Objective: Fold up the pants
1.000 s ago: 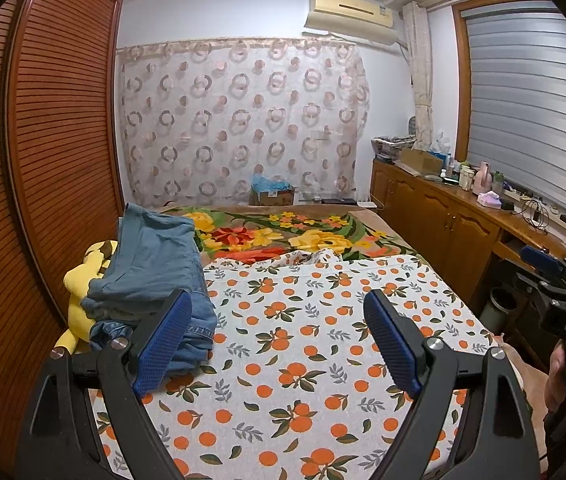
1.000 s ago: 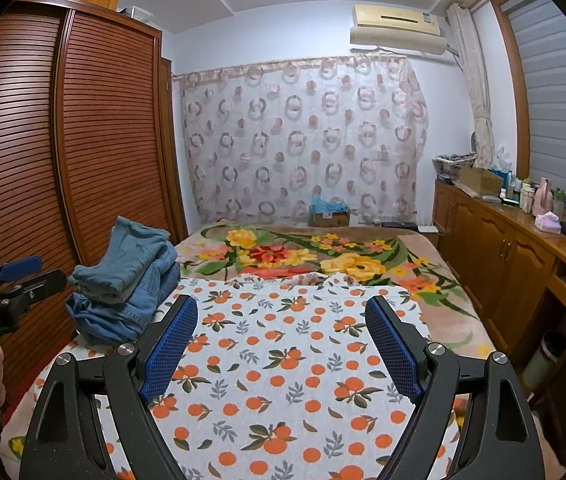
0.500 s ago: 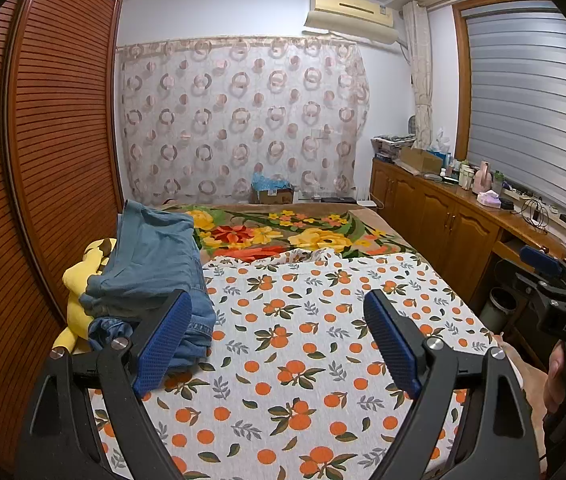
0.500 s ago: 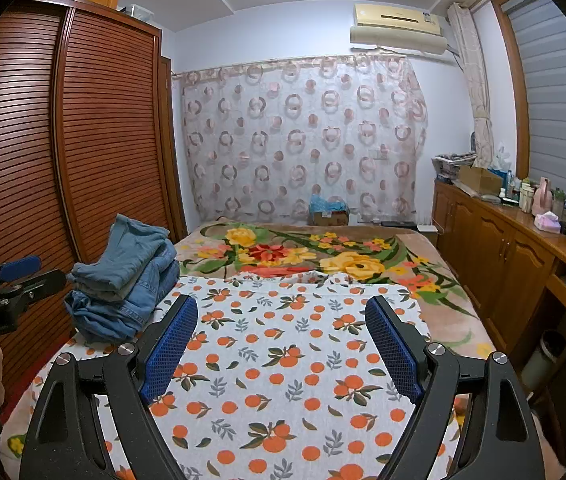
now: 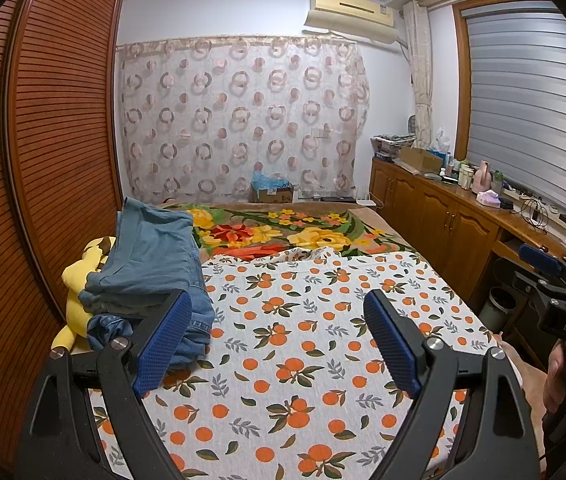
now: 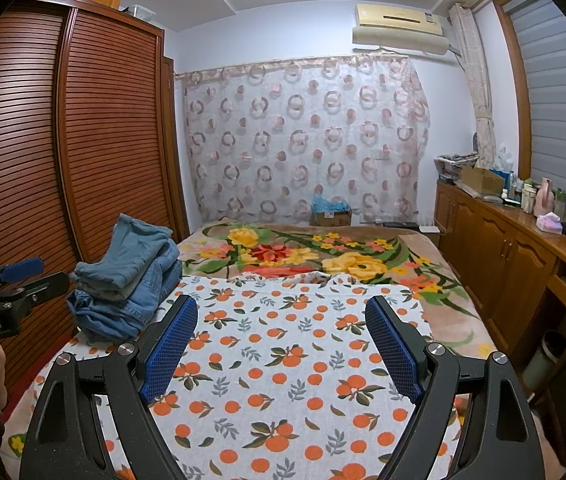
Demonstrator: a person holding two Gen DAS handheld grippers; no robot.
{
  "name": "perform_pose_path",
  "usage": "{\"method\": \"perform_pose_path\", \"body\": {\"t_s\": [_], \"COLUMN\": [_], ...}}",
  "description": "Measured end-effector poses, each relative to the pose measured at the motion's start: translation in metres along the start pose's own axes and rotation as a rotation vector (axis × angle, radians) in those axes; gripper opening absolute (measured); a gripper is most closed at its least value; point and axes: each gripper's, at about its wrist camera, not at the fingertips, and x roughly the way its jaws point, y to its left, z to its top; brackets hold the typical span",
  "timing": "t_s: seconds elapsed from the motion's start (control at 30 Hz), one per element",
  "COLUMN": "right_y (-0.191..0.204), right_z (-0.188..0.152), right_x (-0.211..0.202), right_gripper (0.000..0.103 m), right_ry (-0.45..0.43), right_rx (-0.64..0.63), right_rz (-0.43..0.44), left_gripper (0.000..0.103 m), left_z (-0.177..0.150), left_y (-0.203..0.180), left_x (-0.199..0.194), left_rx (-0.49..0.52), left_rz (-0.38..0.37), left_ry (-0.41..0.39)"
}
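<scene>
Left wrist view: hovering with left claw and right claw both gaping empty, jeans pile sitting unreached ahead-left, leaving bed free for spreading.

This is a bedroom with white walls. A big brown wardrobe stands on the left. A curtain with pink rings hangs on the far wall, and an air conditioner sits above it. Wooden cabinets run along the right, under a window blind. The bed has an orange-fruit sheet.
</scene>
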Motion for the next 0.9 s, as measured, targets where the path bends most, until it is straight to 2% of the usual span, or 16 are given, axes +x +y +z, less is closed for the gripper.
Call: {"method": "perform_pose_path", "body": {"t_s": [0.9], "right_y": [0.0028], "right_z": [-0.0010], "right_x": [0.0004], "right_gripper": [0.087], "right_ry": [-0.002], "right_rx": [-0.001], "right_rz": [0.003], "left_gripper": [0.088], "left_z": [-0.0013], "left_y": [0.0007], "left_x": [0.0008], "left_rx": [0.000], "left_rz": [0.000], "left_ry": [0.003]}}
